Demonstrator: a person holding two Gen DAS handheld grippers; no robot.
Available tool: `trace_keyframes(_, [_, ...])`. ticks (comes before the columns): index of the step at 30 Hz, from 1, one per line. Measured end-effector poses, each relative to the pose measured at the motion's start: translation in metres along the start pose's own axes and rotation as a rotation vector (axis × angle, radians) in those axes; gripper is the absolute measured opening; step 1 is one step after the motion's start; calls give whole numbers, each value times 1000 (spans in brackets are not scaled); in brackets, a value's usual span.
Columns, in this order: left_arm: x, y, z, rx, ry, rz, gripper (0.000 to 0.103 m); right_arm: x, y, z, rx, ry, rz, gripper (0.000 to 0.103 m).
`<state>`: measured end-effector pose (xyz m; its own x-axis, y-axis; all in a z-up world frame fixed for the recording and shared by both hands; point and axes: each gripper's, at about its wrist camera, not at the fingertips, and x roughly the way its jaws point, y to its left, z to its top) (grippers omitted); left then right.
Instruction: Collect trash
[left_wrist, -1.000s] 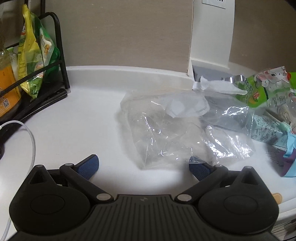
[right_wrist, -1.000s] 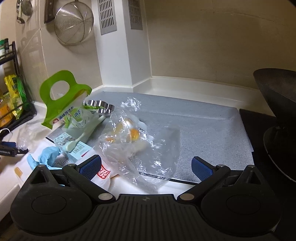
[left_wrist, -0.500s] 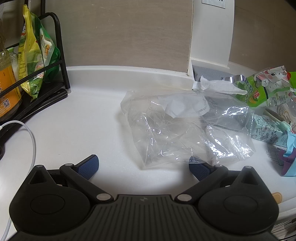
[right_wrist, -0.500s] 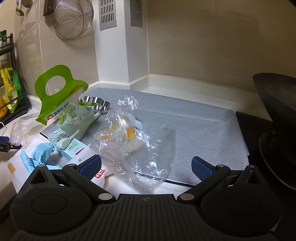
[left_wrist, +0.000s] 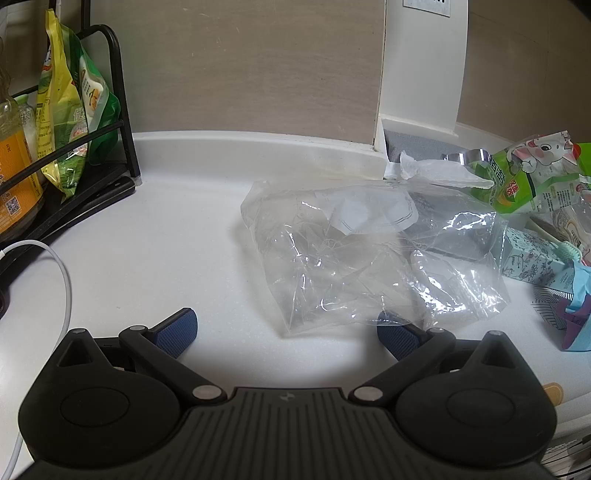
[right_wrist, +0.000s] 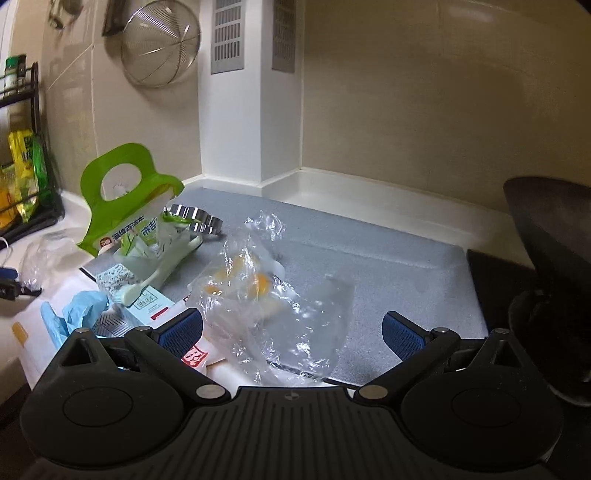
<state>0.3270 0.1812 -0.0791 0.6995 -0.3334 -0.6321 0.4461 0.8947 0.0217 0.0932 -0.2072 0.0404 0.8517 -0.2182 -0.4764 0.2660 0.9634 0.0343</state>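
While the left gripper (left_wrist: 286, 330) sits spread wide at the bottom of its view, a clear plastic bag (left_wrist: 373, 258) lies mid-frame on the white counter (left_wrist: 155, 251). In the right view, the right gripper (right_wrist: 291, 328) gapes around a crumpled bag (right_wrist: 273, 306) at center.

Wire strainer (right_wrist: 159, 48) hung on wall, black rack (left_wrist: 110, 122) — white cable (left_wrist: 55, 266), dark pan (right_wrist: 550, 236).

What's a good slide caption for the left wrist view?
Open left gripper poised at the near edge of a crumpled clear plastic bag on a white counter.
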Motion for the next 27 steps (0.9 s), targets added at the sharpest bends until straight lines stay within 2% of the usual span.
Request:
trace_keyframes(4, [0,0,0,0,0,0,103,-2,-7,-3,68,13,38,103])
trace_keyframes(9, [0,0,0,0,0,0,103,-14,-14,-8,77,-7,52,103])
trace_keyframes(27, [0,0,0,0,0,0,103,-13,-28,-16,138,17,31,103])
